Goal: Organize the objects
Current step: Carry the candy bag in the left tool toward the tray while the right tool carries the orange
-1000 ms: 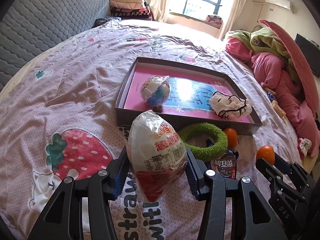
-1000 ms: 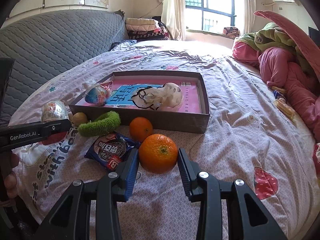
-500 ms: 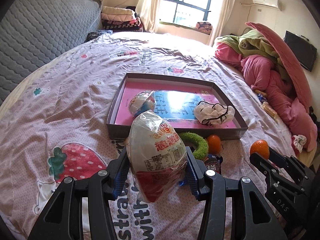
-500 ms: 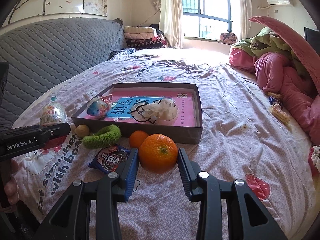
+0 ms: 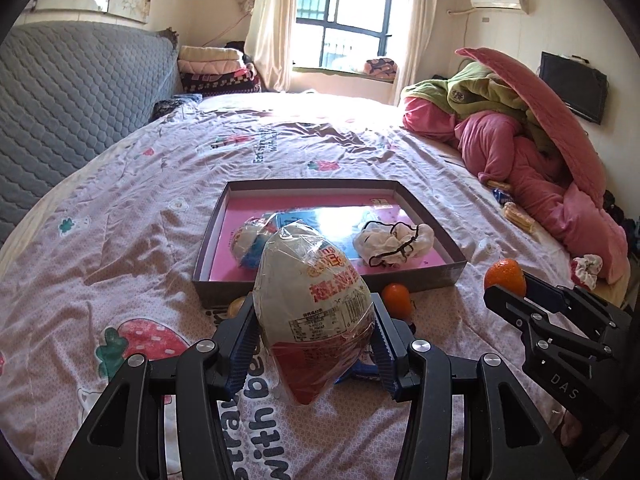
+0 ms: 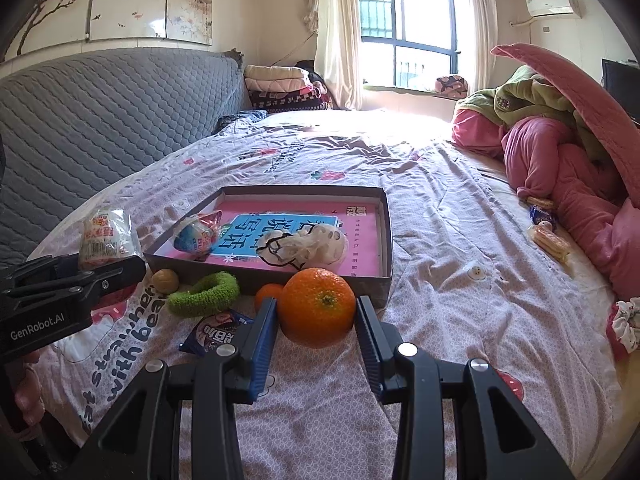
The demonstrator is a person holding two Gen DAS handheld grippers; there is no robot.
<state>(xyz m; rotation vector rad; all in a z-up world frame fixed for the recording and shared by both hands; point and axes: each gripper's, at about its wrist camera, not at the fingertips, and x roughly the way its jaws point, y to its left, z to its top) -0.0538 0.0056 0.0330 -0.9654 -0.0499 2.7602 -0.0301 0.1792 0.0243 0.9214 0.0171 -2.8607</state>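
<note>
Claws both hold things: the left claw (image 5: pixel 316 344) grips the egg (image 5: pixel 314 300), and the right claw (image 6: pixel 316 336) grips the orange (image 6: pixel 316 307). Both are above the bed (image 6: pixel 440 208). The box (image 6: pixel 386 216) sits at 12 o'clock, so carry them over its wall and let go low and gently.

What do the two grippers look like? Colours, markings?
Both are matte black with silver screw heads and ribbed blue finger pads. The left gripper reads "GenRobot.AI" in white on its side; the right gripper reads "DAS". No cables or sleeves visible.
</note>
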